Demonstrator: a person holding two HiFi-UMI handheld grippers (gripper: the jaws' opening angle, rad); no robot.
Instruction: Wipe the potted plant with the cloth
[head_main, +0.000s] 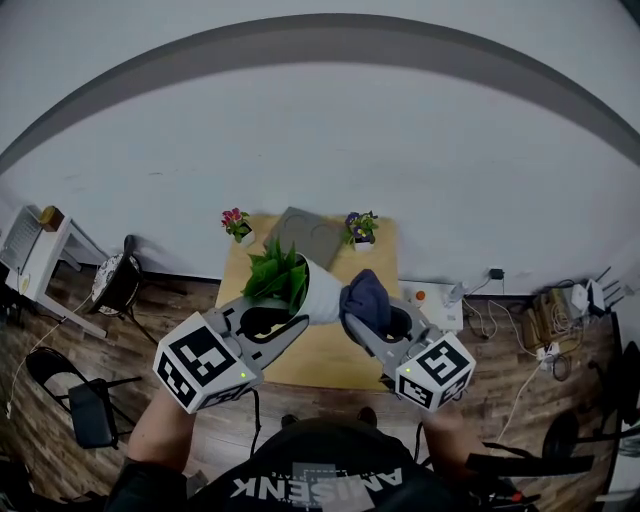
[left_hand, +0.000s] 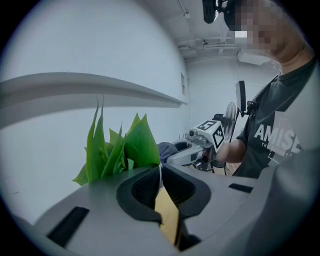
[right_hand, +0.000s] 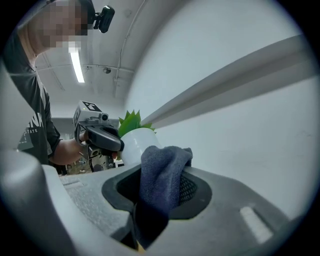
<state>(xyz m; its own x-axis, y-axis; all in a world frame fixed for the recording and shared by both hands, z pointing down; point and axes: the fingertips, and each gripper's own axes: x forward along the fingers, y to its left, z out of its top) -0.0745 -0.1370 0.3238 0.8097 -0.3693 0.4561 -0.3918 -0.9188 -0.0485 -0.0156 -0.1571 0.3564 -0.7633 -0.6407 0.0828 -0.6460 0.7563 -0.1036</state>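
Observation:
Over the wooden table (head_main: 330, 352) hangs a potted plant: a white pot (head_main: 320, 292) with green leaves (head_main: 275, 272), tipped so the leaves point left. My left gripper (head_main: 290, 318) is shut on the pot's thin rim (left_hand: 160, 175), and the leaves (left_hand: 120, 147) rise just past its jaws. My right gripper (head_main: 362, 316) is shut on a dark blue cloth (head_main: 366, 298). The cloth (right_hand: 162, 175) bulges out of the jaws and sits against the bottom end of the pot (right_hand: 137, 142). The two grippers face each other, with the pot between them.
At the table's far edge stand two small flower pots (head_main: 238, 225) (head_main: 361, 228) with a grey board (head_main: 308, 237) between them. A fan (head_main: 118, 280) and chairs (head_main: 85, 405) are on the floor to the left. Cables and a power strip (head_main: 545, 345) lie to the right.

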